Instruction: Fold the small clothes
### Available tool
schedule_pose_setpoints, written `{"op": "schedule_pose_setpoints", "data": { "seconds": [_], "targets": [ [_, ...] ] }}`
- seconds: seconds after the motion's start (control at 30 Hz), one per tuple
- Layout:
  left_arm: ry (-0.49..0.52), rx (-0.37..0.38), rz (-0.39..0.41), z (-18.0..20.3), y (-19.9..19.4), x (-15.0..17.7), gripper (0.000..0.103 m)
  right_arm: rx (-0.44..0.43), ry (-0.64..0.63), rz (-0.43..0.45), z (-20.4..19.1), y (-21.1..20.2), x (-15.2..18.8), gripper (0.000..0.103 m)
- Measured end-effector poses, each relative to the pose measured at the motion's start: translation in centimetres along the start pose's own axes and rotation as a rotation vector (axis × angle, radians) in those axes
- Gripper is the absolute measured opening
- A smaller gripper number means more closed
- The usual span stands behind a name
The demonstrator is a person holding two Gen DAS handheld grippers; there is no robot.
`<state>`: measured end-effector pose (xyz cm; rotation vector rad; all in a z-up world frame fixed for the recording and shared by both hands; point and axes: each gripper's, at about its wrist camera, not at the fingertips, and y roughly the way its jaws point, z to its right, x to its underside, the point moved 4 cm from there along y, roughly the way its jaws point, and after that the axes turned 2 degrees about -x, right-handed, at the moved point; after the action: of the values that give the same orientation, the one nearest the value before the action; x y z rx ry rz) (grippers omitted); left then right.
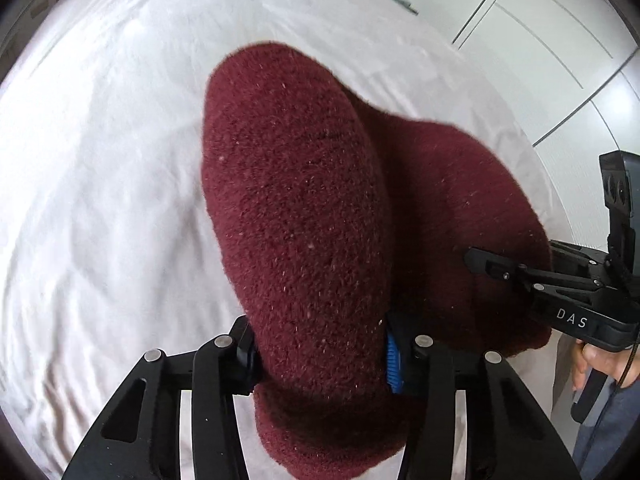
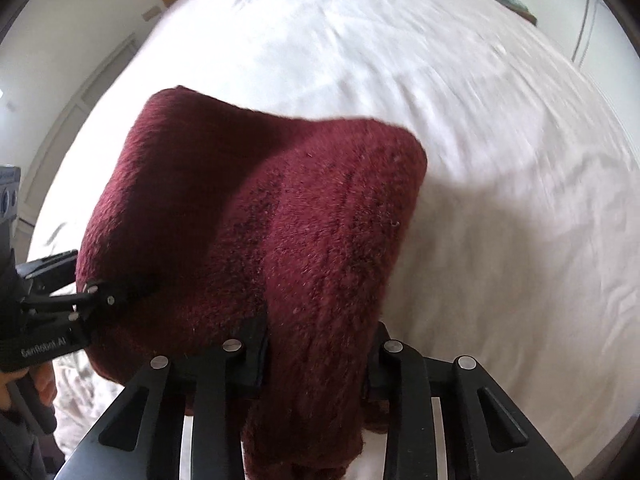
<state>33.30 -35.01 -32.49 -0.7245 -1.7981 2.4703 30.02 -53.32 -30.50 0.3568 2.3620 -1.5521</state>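
Observation:
A fuzzy maroon knit garment (image 1: 304, 208) hangs bunched above the white bed sheet (image 1: 100, 200). My left gripper (image 1: 320, 352) is shut on its near edge, the fabric squeezed between the black fingers and bulging over them. My right gripper (image 2: 316, 356) is shut on another part of the same garment (image 2: 280, 220), which drapes away to the left. In the left wrist view the right gripper (image 1: 496, 268) reaches in from the right, its tips sunk into the cloth. In the right wrist view the left gripper (image 2: 100, 296) bites the cloth at the left.
The wrinkled white sheet (image 2: 480, 160) covers the whole bed under the garment. White wardrobe doors (image 1: 540, 40) stand beyond the bed's far right side. A person's hand (image 1: 596, 364) holds the right gripper's handle at the right edge.

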Motion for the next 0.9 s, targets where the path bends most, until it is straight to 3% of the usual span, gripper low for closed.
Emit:
{"op": "schedule_pose_setpoints", "data": {
  "seconds": [0.3, 0.53, 0.63, 0.67, 0.83, 0.9],
  "targets": [
    [-0.031, -0.033, 0.088, -5.5, -6.4, 2.3, 0.041, -0.039, -0.085, 0.036, -8.3, -0.1, -1.8, 0.032],
    [-0.091, -0.085, 0.022, -8.4, -2.9, 6.4, 0.044, 0.027, -0.101, -0.068, -9.7, 4.9, 0.8, 0.032],
    [-0.123, -0.093, 0.033, -8.7, -1.8, 7.9, 0.051, 0.045, -0.102, -0.067, -9.5, 5.3, 1.4, 0.037],
    [-0.135, -0.096, 0.038, -8.6, -1.8, 8.1, 0.059, 0.045, -0.098, -0.068, -9.4, 5.1, 1.4, 0.040],
    [-0.149, -0.191, 0.037, -9.3, -2.7, 8.4, 0.075, 0.037, -0.085, -0.063, -8.8, 4.7, 1.3, 0.058],
    [-0.152, -0.203, 0.022, -9.8, -2.5, 7.7, 0.075, 0.059, -0.096, -0.051, -8.8, 4.3, 0.9, 0.065]
  ]
}}
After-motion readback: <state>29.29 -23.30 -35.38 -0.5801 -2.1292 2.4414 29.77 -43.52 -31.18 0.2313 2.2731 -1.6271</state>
